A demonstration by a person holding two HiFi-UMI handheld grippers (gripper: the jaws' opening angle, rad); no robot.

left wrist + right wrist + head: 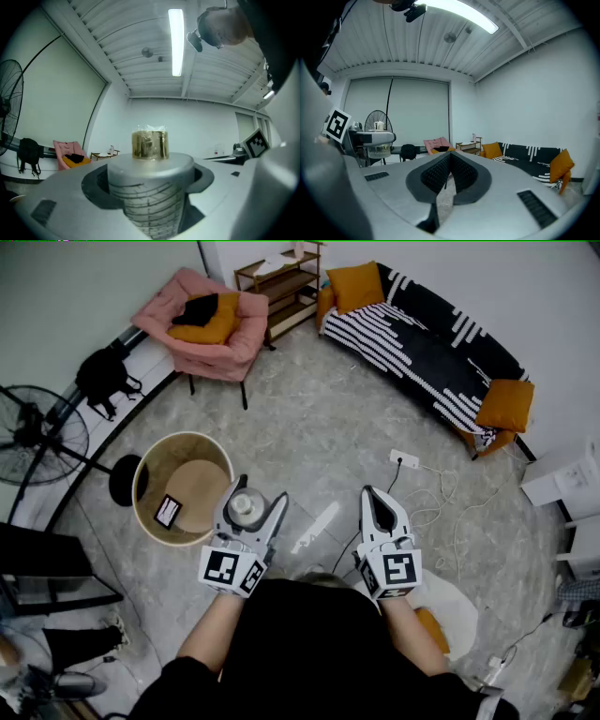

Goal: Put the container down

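A clear ribbed container (pixel 149 206) with a grey lid (pixel 151 164) and a gold knob (pixel 150 144) stands upright between the jaws of my left gripper (pixel 150 180), which is shut on it and holds it in the air. From the head view the container (pixel 246 507) sits in the left gripper (pixel 256 496), beside the right edge of a round table. My right gripper (pixel 372 493) hovers to the right at the same height, shut and empty; its pads (pixel 461 171) meet. The right gripper view also shows the held container (pixel 378 149) at the left.
A round wooden table (pixel 183 486) with a small dark device (pixel 168 511) is below and left of the container. A floor fan (pixel 37 437), a pink armchair (pixel 211 324), a striped sofa (pixel 422 348) and a power strip (pixel 405 460) with cables surround the open floor.
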